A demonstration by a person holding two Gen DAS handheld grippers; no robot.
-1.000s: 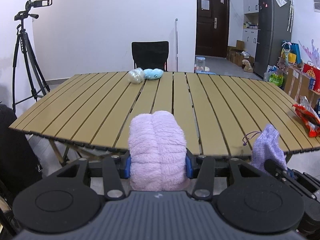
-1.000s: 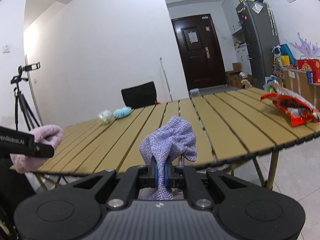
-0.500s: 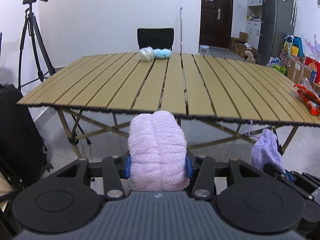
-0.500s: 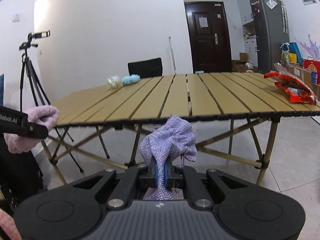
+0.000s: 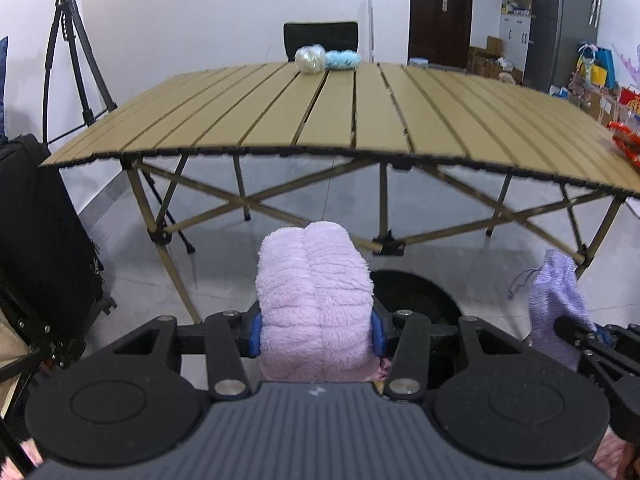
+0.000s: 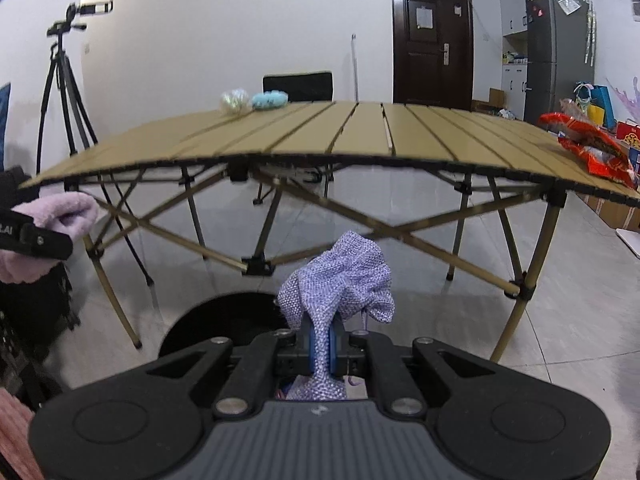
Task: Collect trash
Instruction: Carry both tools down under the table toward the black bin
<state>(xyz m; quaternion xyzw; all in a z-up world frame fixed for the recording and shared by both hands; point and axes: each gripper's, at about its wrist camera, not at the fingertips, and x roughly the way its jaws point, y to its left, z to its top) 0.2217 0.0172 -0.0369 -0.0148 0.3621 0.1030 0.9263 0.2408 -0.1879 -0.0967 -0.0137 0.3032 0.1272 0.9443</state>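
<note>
A: Trash in both grippers right now. The left gripper (image 5: 316,334) has its blue pads squeezed against the sides of a fluffy pink bundle (image 5: 314,300), jaws partway apart because the bundle is thick. The right gripper (image 6: 319,346) is pinched nearly flat on a lilac knitted pouch (image 6: 340,280).

B: And both sit off the table?

A: Yes, in front of the near edge of the slatted folding table (image 5: 360,120) and lower than its top. From the left camera, a round black bin (image 5: 412,300) shows on the floor at about 1 o'clock from the pink bundle, partly hidden behind it. From the right camera the same bin (image 6: 224,320) lies at 9 o'clock from the pouch, its far rim tucked under the table edge.

B: What's crowding them?

A: The table's crossed tan legs (image 6: 256,240) stand just behind the bin. A black case (image 5: 40,240) stands at 9 o'clock in the left view, with a tripod (image 5: 72,60) behind it at 11.

B: Anything left on top?

A: A clear crumpled wad (image 5: 310,59) and a pale blue fuzzy piece (image 5: 343,60), touching, at the far edge around 12 o'clock (a black chair (image 5: 320,36) behind them). A red snack wrapper (image 6: 592,152) lies at the table's right end, 2 o'clock from the pouch in the right view.
</note>
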